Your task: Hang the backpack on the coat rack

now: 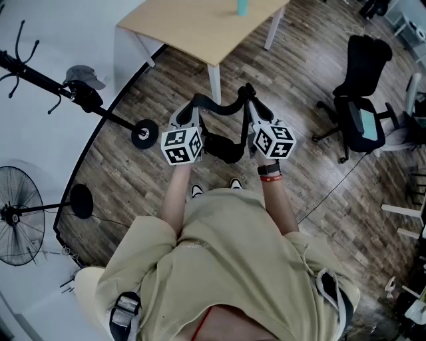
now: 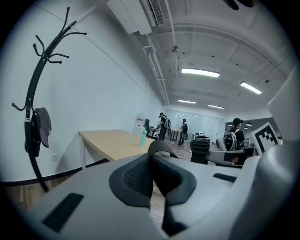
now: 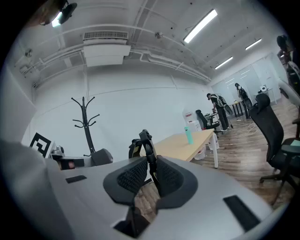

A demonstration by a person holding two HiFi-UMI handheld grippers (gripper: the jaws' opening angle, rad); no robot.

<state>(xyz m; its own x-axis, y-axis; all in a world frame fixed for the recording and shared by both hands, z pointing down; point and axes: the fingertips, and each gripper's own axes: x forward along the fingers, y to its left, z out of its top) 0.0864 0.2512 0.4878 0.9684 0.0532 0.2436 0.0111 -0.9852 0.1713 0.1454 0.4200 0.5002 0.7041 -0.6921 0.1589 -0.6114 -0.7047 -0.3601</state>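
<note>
At the far left stands the coat rack (image 1: 116, 120), its round base on the edge of the wooden floor (image 1: 313, 193) by the white wall. A grey cap (image 1: 85, 74) hangs on one of its hooks. A standing fan (image 1: 20, 216) is nearer the person, also at the left wall.

The left gripper (image 2: 152, 176) has its jaws pressed together on a black strap (image 2: 161, 146) of the backpack (image 1: 223, 146); the strap rises in a loop just past the dark pads. In the head view the backpack hangs between the two grippers, in front of the person's shoes (image 1: 196, 191) and clear of the floor. Its top strap stretches from one set of jaws to the other. It is well apart from the coat rack and touches none of the hooks.

The right gripper (image 3: 151, 176) is likewise clamped on a strap, here one with a black buckle (image 3: 146, 143) that stands up between the pads.

Beyond the backpack is a light wooden table (image 1: 200, 26) carrying a teal bottle (image 1: 243, 6). A black office chair (image 1: 363, 116) stands at the right on the floor.
</note>
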